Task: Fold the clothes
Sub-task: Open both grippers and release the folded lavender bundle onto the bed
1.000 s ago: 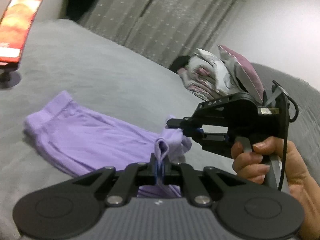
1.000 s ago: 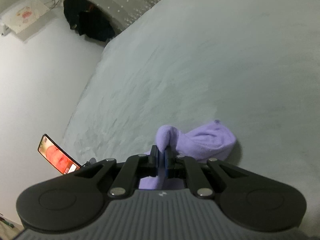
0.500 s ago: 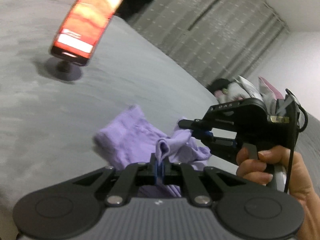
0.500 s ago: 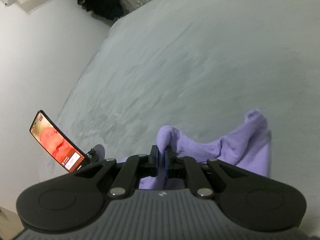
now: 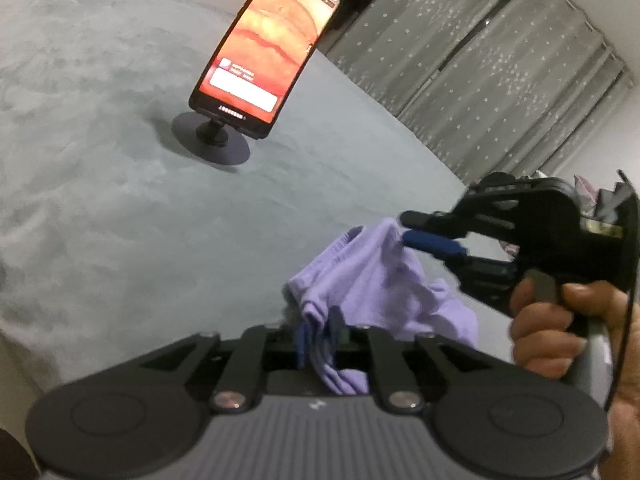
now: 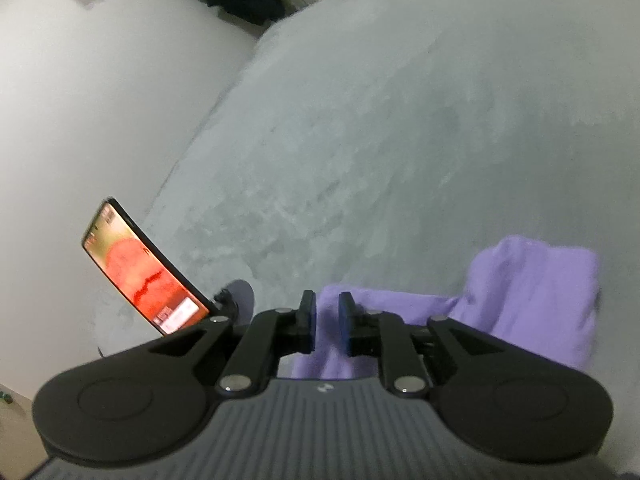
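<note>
A lilac garment [image 5: 376, 280] lies bunched on the grey bed [image 5: 120, 220]. My left gripper [image 5: 319, 330] is low over its near edge. Its jaws are opening, and a fold of the cloth still hangs loosely in the gap between them. In the left wrist view my right gripper [image 5: 410, 230], held by a hand [image 5: 556, 320], is at the garment's far corner with its jaws parting. In the right wrist view the right gripper [image 6: 326, 320] shows a clear gap with the lilac garment [image 6: 532, 292] lying under and beyond it, and neither pad presses on the cloth.
A phone on a round stand [image 5: 264, 48] with a lit orange screen stands on the bed beyond the garment, also seen as the phone [image 6: 140, 276] on the left. Grey curtains [image 5: 500, 64] hang at the back. A white wall [image 6: 100, 100] borders the bed.
Both grippers carried the pinched lilac corners across the bed towards the phone, folding the garment over. Both pairs of jaws, shut on the cloth before, have now parted.
</note>
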